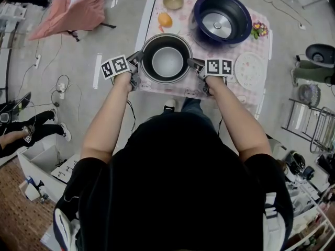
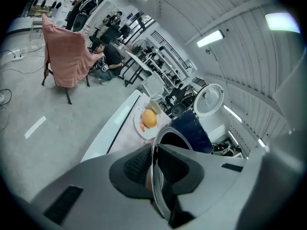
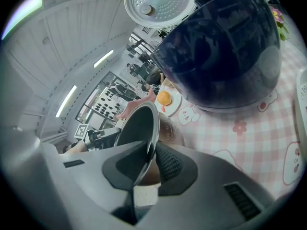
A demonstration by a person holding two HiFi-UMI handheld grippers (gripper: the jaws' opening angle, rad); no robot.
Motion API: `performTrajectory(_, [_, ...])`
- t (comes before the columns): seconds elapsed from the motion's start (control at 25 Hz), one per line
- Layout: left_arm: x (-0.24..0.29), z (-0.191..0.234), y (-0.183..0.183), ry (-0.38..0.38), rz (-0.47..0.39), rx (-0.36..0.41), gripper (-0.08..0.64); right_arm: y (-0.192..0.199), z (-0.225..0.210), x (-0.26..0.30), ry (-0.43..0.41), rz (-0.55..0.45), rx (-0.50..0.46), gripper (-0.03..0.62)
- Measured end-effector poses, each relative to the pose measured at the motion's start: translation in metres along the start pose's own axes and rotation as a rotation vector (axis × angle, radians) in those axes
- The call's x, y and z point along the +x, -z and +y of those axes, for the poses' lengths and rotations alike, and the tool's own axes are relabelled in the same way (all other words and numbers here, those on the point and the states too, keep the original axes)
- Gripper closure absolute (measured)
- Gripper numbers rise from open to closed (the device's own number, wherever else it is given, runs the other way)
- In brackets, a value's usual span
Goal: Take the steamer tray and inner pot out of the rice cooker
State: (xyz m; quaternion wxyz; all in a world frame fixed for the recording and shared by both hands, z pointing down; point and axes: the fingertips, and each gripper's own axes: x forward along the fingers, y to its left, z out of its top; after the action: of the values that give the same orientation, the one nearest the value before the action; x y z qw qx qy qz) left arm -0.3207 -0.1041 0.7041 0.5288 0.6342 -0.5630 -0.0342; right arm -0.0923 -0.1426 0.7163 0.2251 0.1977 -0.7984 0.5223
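Observation:
The metal inner pot (image 1: 167, 61) stands at the table's near edge, in front of the dark blue rice cooker (image 1: 222, 17), whose cavity is bare and whose lid (image 3: 160, 4) stands raised. My left gripper (image 1: 137, 61) is shut on the pot's left rim, and my right gripper (image 1: 194, 64) is shut on its right rim. In the left gripper view the thin rim (image 2: 156, 143) runs between the pads of the left gripper (image 2: 154, 169). In the right gripper view the pot (image 3: 136, 128) sits in the right gripper (image 3: 151, 164) the same way. The white steamer tray (image 1: 250, 68) lies on the table's right.
An orange on a plate (image 1: 165, 19) and a small bowl (image 1: 172, 1) sit at the back left of the checked tablecloth (image 1: 172, 90). Flowers (image 1: 259, 30) lie right of the cooker. A chair draped in pink cloth (image 1: 73, 9) stands on the floor to the left.

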Motion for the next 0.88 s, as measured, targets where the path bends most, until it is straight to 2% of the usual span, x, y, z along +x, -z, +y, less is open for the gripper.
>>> performTrajectory(0.12, [0.001, -0.001, -0.002, -0.013, 0.000, 0.025, 0.498, -0.006, -0.002, -0.001, 0.021, -0.002, -0.028, 0.522])
performTrajectory(0.24, [0.000, 0.000, -0.007, -0.028, -0.007, 0.036, 0.456, -0.011, 0.001, -0.003, 0.035, -0.008, -0.064, 0.488])
performTrajectory(0.36, [-0.003, -0.002, -0.016, -0.051, -0.012, 0.086, 0.411, -0.016, 0.005, -0.010, 0.049, -0.014, -0.105, 0.469])
performTrajectory(0.52, [-0.010, -0.012, -0.035, -0.071, -0.046, 0.160, 0.399, -0.025, 0.012, -0.027, 0.058, -0.049, -0.126, 0.462])
performTrajectory(0.88, [-0.010, -0.082, -0.067, 0.028, -0.092, 0.325, 0.397, -0.053, 0.042, -0.082, 0.113, -0.156, -0.252, 0.460])
